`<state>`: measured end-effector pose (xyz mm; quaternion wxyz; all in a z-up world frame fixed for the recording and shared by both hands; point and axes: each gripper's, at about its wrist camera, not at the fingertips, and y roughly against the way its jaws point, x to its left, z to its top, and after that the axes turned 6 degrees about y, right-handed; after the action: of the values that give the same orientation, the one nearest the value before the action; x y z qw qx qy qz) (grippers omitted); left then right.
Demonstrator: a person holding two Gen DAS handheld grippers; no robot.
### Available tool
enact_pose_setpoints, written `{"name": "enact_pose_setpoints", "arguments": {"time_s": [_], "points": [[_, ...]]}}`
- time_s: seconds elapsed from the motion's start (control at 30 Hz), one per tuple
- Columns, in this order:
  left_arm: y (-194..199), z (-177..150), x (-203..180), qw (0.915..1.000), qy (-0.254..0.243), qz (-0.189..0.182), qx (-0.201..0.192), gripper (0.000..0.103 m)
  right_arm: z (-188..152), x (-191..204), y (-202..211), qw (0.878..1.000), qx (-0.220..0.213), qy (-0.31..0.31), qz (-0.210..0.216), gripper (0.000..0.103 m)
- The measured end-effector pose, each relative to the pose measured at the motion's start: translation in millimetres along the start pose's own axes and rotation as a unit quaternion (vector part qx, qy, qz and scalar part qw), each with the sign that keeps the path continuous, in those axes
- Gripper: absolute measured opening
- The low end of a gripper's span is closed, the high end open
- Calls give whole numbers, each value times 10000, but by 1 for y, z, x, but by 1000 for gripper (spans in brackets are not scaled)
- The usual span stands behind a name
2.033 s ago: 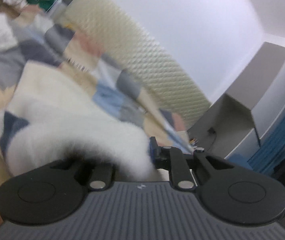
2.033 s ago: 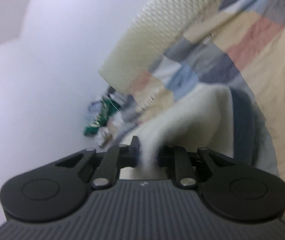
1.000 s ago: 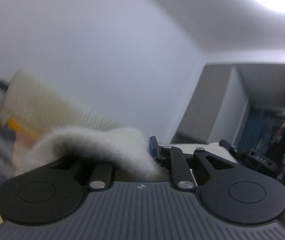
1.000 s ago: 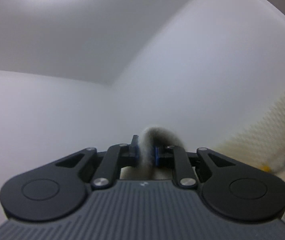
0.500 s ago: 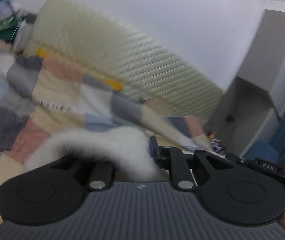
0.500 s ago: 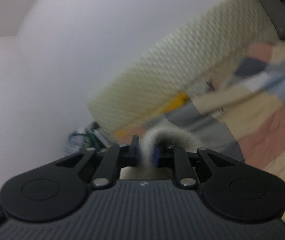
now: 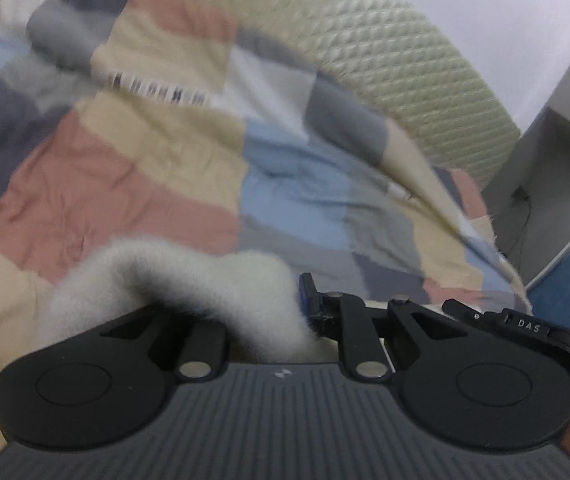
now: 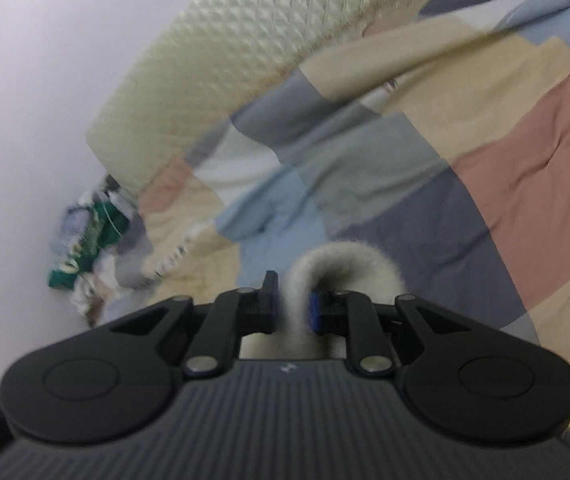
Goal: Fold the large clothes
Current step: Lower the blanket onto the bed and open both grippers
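Observation:
A white fluffy garment point(image 7: 189, 280) bulges out of my left gripper point(image 7: 281, 312), which is shut on it; the cloth hides the left finger and drapes off to the left. In the right wrist view the same white fleece point(image 8: 341, 268) arches up between the fingers of my right gripper point(image 8: 293, 304), shut on a narrow fold of it. Both grippers hover low over a bed covered by a patchwork quilt point(image 7: 137, 184) of pink, beige, blue and grey squares point(image 8: 525, 168). Most of the garment hangs out of sight below the grippers.
A cream quilted headboard point(image 7: 397, 64) runs along the white wall behind the bed point(image 8: 253, 48). A pile of clothes with a green piece point(image 8: 89, 240) lies at the bed's far corner. A grey cabinet point(image 7: 557, 184) and blue fabric point(image 7: 565, 292) stand to the right of the bed.
Both grippers have swung down from facing the ceiling and wall to facing the quilt, coming closer to the bed. Each has kept its hold on the white garment.

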<state>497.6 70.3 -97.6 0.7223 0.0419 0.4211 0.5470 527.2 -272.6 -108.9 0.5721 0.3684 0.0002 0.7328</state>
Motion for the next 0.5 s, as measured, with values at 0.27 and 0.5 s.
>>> {"name": "enact_pose_setpoints", "arguments": {"time_s": [0.27,0.5], "points": [[8,-10,0,9998,76,48,193,34,-20,-11,-19,9999,91,-15,-135,20],[56,-21,-29,9996,-236,115,98,73,-23,12,10,9994,227,273,-20,52]]}}
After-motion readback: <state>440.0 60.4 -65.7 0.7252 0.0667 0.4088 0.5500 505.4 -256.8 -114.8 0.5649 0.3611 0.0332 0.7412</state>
